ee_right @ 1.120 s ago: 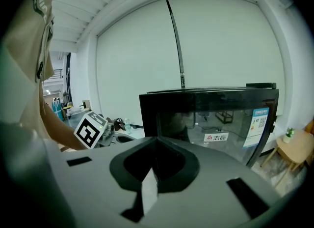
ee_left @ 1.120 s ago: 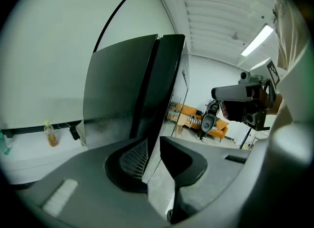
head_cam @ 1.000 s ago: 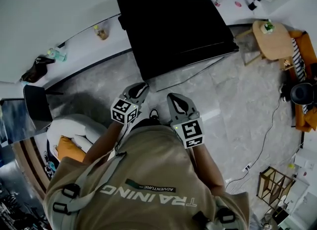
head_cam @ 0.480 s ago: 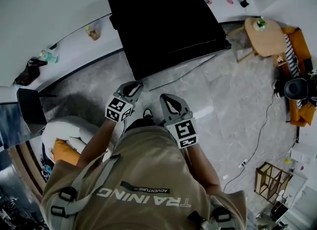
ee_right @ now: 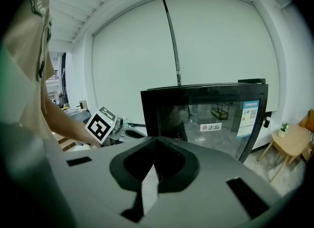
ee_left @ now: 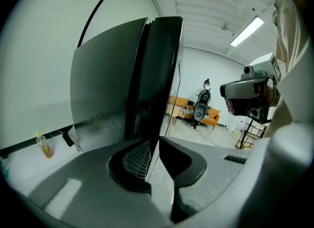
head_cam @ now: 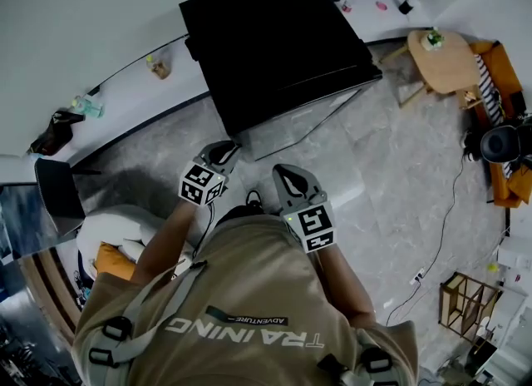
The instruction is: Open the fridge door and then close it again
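Before one fridge [head_cam: 274,43], left gripper [head_cam: 223,152] and right gripper [head_cam: 292,179] hover, jaws clenched empty.

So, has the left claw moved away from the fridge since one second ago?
No, hardly: the left claw still hovers just short of the near left corner of the fridge.

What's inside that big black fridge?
The fridge has a glass door, but it shows only darkness and room reflections, with a white sticker and a blue label on the glass. Any shelves or food inside cannot be made out.
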